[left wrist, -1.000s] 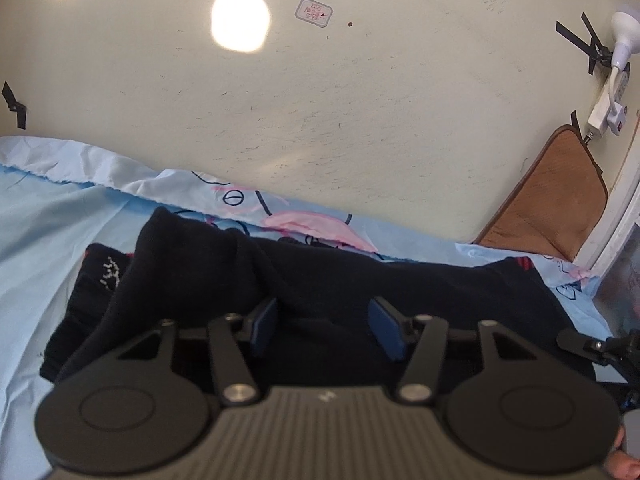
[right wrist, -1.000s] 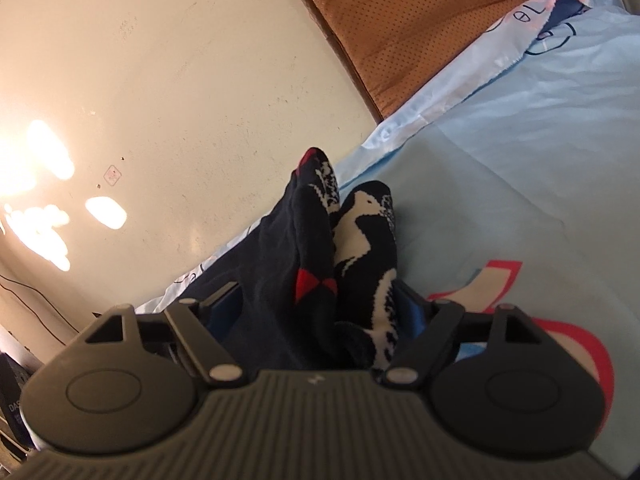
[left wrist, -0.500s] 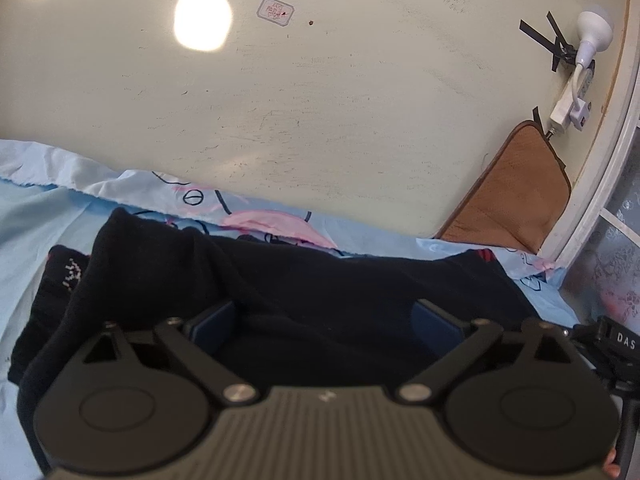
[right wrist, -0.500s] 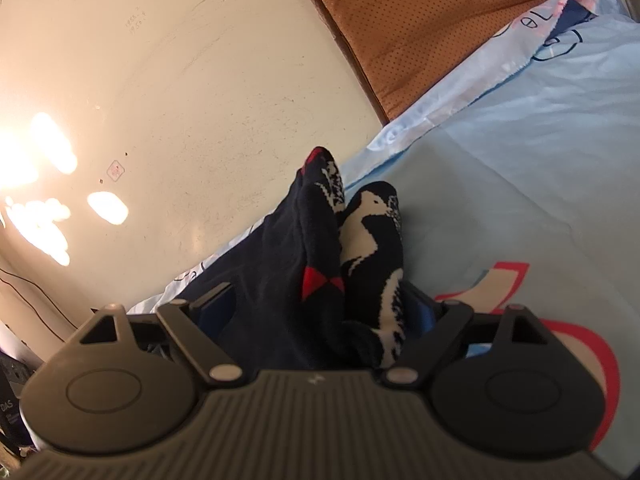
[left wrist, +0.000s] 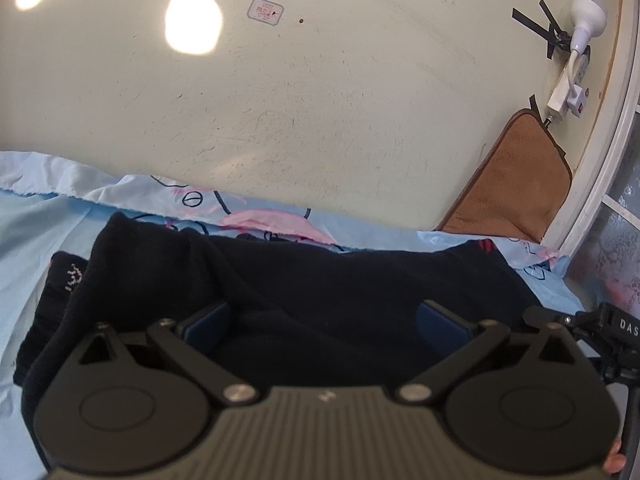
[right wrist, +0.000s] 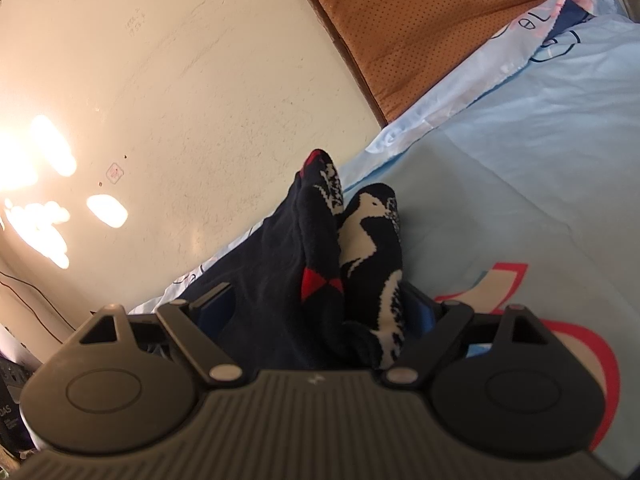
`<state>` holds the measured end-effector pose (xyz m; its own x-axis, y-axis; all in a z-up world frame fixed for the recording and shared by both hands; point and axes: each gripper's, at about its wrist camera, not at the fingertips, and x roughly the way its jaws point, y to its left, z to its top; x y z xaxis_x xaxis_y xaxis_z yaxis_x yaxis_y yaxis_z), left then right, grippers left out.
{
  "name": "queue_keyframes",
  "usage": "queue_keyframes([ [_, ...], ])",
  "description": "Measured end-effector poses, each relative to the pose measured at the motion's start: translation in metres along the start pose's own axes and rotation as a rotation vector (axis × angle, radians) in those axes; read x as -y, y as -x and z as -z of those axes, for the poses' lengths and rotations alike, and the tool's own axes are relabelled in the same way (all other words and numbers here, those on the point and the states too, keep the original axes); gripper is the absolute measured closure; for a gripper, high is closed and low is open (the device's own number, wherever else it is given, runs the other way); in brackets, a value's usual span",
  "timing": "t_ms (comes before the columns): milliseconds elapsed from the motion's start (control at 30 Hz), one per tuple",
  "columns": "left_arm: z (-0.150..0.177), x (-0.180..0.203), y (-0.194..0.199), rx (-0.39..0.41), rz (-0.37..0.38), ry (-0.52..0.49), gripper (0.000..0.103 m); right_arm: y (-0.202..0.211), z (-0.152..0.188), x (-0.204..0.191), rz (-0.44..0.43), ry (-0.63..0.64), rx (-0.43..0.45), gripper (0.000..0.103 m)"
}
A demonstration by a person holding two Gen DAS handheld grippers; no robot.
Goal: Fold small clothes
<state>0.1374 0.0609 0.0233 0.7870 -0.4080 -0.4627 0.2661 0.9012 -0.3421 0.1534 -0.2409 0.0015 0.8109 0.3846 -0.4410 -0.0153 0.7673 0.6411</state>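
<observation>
Your left gripper (left wrist: 324,322) fingers spread wide over dark navy knitted socks (left wrist: 320,280) | right gripper (right wrist: 320,308) likewise, gripping nothing | "DAS" lettering (left wrist: 628,324) readable | wall sticker (left wrist: 265,11) illegible.

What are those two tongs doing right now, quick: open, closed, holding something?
Left tongs: open wide, dark socks lying between the pads, not gripped.
Right tongs: open wide, the patterned sock ends between the pads, not gripped.

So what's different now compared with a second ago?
The left gripper spread its jaws wide, letting go of the dark socks. The right gripper opened a touch wider around the patterned toes. Socks, blue sheet and both hands stayed put.
</observation>
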Motion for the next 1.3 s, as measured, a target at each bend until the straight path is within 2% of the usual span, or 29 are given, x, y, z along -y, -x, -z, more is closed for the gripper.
queue_keyframes([
  [1100,0.0001,-0.0005,0.0017,0.001,0.004,0.005,0.0,-0.0005,-0.0005,0.0002,0.004,0.005,0.0,0.014],
  [1300,-0.0008,-0.0049,0.0047,0.011,0.026,0.031,0.0,-0.0007,0.0001,-0.0007,0.009,0.01,-0.009,0.014],
])
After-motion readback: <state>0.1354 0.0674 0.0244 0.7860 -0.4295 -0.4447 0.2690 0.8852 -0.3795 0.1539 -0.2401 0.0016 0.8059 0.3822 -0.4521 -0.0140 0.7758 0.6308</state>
